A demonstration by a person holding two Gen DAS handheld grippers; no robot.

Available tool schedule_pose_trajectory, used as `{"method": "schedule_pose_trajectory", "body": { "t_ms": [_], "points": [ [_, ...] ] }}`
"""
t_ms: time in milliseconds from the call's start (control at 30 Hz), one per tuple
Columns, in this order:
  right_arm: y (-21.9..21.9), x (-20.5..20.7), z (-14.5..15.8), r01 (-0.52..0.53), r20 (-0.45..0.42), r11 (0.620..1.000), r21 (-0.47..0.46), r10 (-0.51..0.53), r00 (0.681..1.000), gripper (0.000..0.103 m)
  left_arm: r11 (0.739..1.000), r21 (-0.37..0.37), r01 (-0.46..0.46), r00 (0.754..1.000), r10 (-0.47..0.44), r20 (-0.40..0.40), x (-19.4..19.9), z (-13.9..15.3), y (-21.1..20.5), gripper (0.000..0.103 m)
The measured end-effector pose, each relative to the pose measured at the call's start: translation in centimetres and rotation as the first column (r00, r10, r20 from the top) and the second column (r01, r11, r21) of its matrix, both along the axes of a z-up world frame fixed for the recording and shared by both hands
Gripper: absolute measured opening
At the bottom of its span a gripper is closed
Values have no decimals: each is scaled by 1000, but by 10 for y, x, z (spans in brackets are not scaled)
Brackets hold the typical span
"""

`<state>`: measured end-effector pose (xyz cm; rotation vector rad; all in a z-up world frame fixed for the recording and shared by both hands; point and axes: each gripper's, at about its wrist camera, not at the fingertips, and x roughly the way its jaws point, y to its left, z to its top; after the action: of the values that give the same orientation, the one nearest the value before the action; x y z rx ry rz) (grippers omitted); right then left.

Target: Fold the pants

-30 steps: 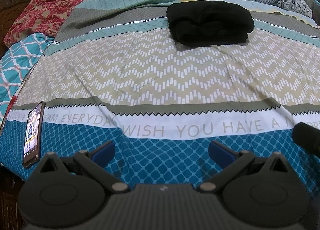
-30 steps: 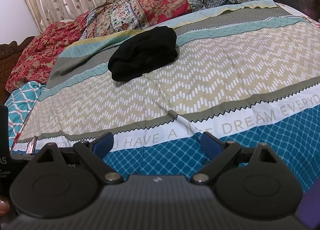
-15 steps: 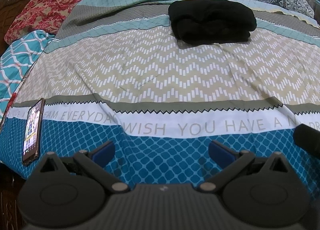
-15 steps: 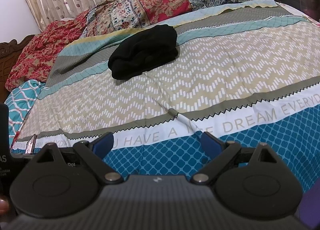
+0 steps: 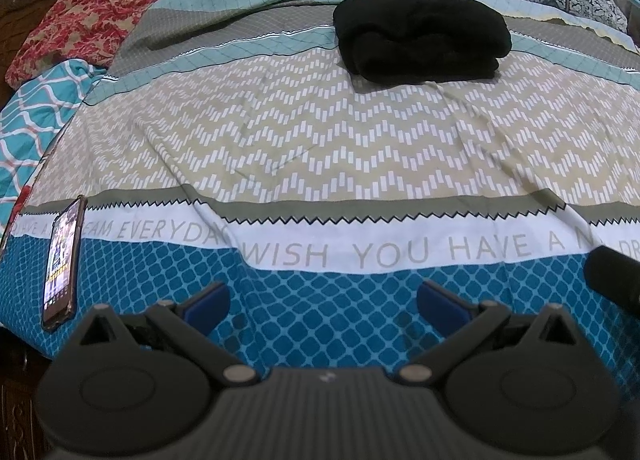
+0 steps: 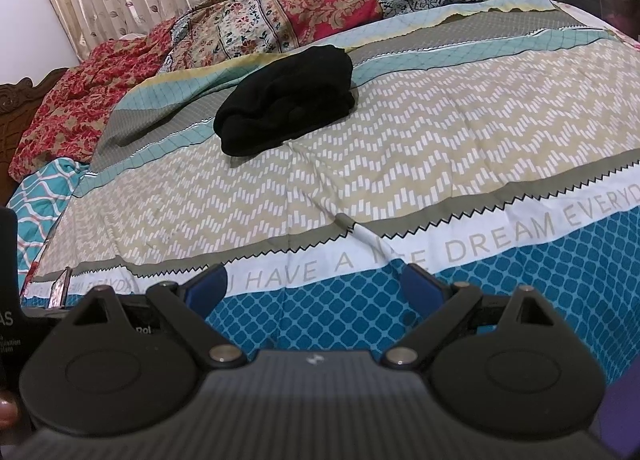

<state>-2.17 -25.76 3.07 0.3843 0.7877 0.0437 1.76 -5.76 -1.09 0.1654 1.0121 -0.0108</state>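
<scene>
The black pants (image 5: 422, 42) lie folded in a compact bundle far up the patterned bedspread (image 5: 340, 140), well apart from the left gripper (image 5: 323, 300) and right gripper (image 6: 314, 286), which both hover spread wide and empty over the blue near edge, a phone (image 5: 62, 260) lying off to the left.

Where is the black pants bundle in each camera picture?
Left wrist view: the black pants sit at the top, right of centre, on the far part of the bedspread.
Right wrist view: the black pants sit upper left of centre, on the same bedspread.
Shared landmark: the white band of grey lettering across the bedspread, nearer the camera than the pants.
</scene>
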Motion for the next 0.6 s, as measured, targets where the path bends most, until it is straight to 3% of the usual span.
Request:
{"method": "schedule_pose_trajectory", "body": {
  "t_ms": [600],
  "points": [
    [-2,2,-1,-3,-10,1000,2,3,1000,96,1000,0,6,1000,-6,-8,3,-2,-1,103]
  ]
}}
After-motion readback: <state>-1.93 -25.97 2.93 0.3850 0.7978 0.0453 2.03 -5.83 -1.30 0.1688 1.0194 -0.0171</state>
